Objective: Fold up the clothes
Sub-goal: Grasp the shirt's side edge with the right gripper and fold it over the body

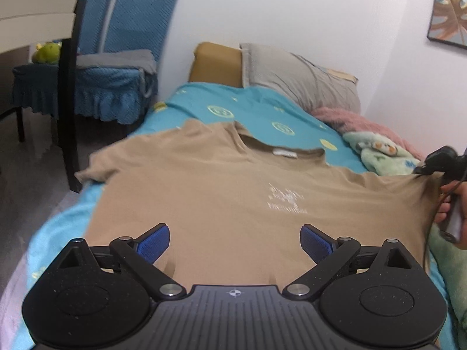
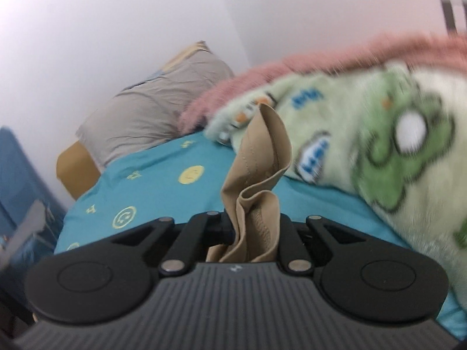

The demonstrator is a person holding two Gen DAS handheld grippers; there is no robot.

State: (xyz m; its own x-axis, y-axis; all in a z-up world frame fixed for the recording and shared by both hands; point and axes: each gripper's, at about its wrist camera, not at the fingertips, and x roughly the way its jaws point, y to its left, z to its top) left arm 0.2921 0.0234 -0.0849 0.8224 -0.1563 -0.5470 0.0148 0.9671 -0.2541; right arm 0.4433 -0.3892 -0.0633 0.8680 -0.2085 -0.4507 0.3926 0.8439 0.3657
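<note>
A tan T-shirt lies spread face up on the teal bed sheet, collar toward the pillow, with a faint white print on the chest. My left gripper is open just above the shirt's lower hem, blue pads wide apart, holding nothing. My right gripper shows at the right edge of the left wrist view, pinching the shirt's right sleeve. In the right wrist view the right gripper is shut on a bunched fold of the tan sleeve, which sticks up between the fingers.
A grey pillow and a tan cushion lie at the head of the bed. A pink blanket and a green cartoon-print blanket are piled along the wall side. Blue-covered chairs and a table stand left of the bed.
</note>
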